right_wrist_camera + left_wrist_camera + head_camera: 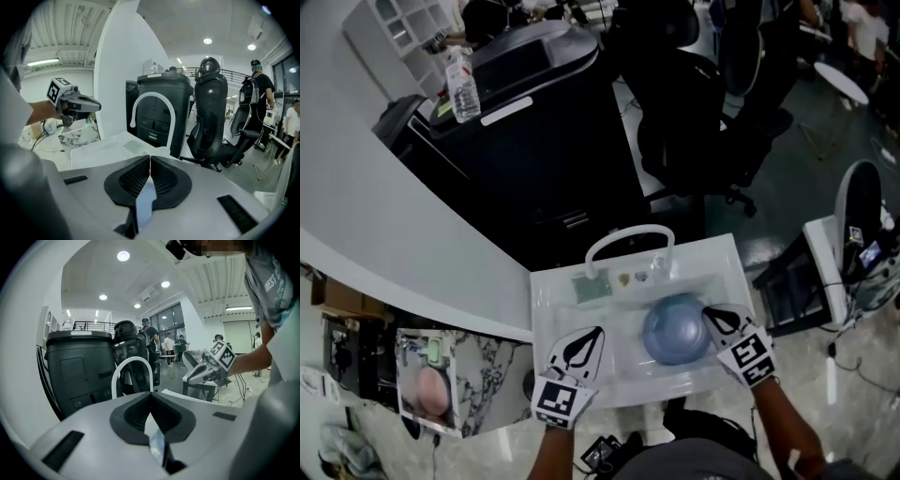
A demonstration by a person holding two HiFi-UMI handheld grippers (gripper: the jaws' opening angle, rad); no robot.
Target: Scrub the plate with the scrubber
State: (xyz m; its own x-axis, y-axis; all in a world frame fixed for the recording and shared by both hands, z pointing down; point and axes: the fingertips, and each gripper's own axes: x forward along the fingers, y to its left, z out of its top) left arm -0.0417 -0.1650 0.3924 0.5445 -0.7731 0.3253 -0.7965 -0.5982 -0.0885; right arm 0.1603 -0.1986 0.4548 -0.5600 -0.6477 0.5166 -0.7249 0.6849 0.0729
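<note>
Left gripper and right gripper, both closed and empty over white basin: loose blue plate would likely skid if green scrubber presses it unsteadied.

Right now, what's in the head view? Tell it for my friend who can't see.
A round blue plate lies in a white plastic sink, a flat green scrubber pad behind it to the left. The shut left hand-held gripper is over the sink's front left; the shut right hand-held gripper is by the plate's right edge.
</note>
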